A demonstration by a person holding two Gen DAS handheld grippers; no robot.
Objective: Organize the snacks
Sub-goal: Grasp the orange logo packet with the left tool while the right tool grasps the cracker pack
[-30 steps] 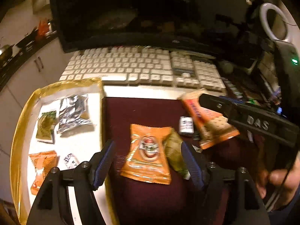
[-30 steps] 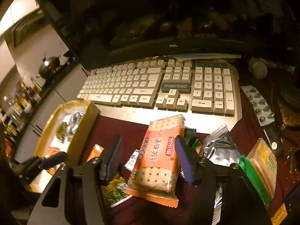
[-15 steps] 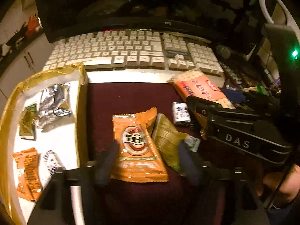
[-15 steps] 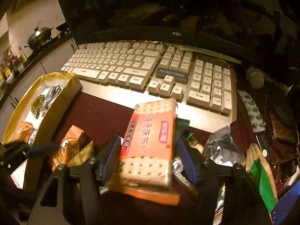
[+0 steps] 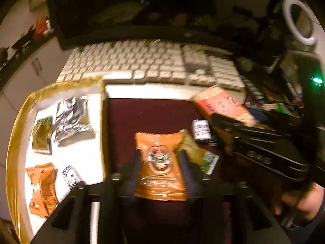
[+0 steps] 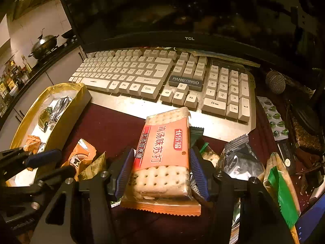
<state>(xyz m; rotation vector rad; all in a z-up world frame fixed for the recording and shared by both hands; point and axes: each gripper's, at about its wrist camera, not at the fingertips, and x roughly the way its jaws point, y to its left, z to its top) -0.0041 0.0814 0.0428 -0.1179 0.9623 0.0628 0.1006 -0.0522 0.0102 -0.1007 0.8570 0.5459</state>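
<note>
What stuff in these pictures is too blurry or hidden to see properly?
- Left wrist view: motion blur smears the keyboard keys and the logo on the orange snack packet; whether the left gripper jaws touch it is unclear.
- Right wrist view: the cracker pack hides the snacks beneath it.
- Right wrist view: the tray wall hides some of its contents.

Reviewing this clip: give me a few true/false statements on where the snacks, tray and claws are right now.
1. The right claw has the cracker pack between its fingers. True.
2. The gold-rimmed tray holds no snacks. False: it holds a silver foil packet, an orange packet and others.
3. The orange snack packet lies between the fingers of the left claw. True.
4. The keyboard sits inside the tray. False: it sits behind the maroon mat.
</note>
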